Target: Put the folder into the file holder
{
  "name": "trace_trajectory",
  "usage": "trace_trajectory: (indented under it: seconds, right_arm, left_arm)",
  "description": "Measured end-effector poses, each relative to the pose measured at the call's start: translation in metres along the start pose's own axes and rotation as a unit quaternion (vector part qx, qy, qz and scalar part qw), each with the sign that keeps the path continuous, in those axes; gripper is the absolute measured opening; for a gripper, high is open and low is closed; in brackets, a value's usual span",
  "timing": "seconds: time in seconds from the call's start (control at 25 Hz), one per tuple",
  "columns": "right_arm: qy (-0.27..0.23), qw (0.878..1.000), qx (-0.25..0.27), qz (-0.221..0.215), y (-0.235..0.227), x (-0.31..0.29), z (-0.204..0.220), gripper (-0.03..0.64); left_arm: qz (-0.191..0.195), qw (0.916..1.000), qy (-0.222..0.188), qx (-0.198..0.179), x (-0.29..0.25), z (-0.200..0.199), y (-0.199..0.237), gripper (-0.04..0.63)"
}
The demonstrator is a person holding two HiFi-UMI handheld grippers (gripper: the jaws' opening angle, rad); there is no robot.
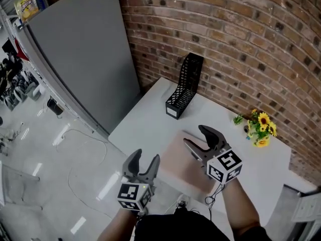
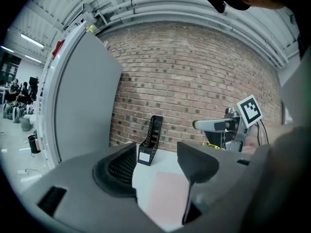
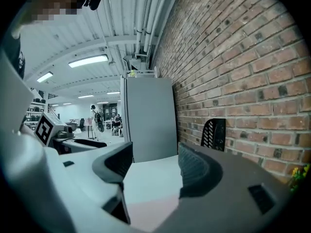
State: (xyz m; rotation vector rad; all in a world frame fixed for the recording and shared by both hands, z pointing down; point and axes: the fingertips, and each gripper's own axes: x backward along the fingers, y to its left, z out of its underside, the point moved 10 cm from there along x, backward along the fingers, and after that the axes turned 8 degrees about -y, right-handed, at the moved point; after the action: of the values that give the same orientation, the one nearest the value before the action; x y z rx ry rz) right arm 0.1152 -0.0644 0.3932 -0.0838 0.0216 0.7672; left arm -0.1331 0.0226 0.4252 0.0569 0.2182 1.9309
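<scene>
Folder (image 1: 176, 167) lies flat beneath right claw (image 1: 193, 134), whose jaws stand apart.

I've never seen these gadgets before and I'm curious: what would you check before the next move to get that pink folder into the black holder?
1. The folder lies flat on the table: ok.
2. The file holder stands upright: ok.
3. The left gripper has its jaws apart, with nothing between them: ok.
4. The right gripper has its jaws apart and empty, above the folder: ok.
5. The folder is gripped: not ok, neither gripper holds it.
6. The file holder is empty inside: cannot tell.
</scene>
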Motion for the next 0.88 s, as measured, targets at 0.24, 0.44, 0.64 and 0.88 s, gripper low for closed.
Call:
trace_trajectory:
  seconds: [0.24, 0.44, 0.64, 0.88]
  right_arm:
    - [0.011, 0.999, -0.006, -0.032, -0.024, -0.002, 0.009, 0.301]
    - [0.023, 0.998, -0.019, -0.046, -0.041, -0.005, 0.017, 0.302]
    - [0.048, 0.997, -0.018, -0.064, -0.051, -0.016, 0.027, 0.307]
    - [0.098, 0.992, -0.021, -0.08, -0.057, -0.039, 0.05, 0.318]
  left_arm:
    - [-0.04, 0.9989, 0.006, 0.022, -0.004, 0.017, -0.017, 0.249]
    - [-0.067, 0.9954, 0.029, 0.061, -0.007, 0.034, -0.023, 0.255]
    - [-0.09, 0.9899, 0.053, 0.096, -0.01, 0.057, -0.019, 0.261]
    - [-0.095, 0.9841, 0.085, 0.124, -0.017, 0.081, -0.006, 0.267]
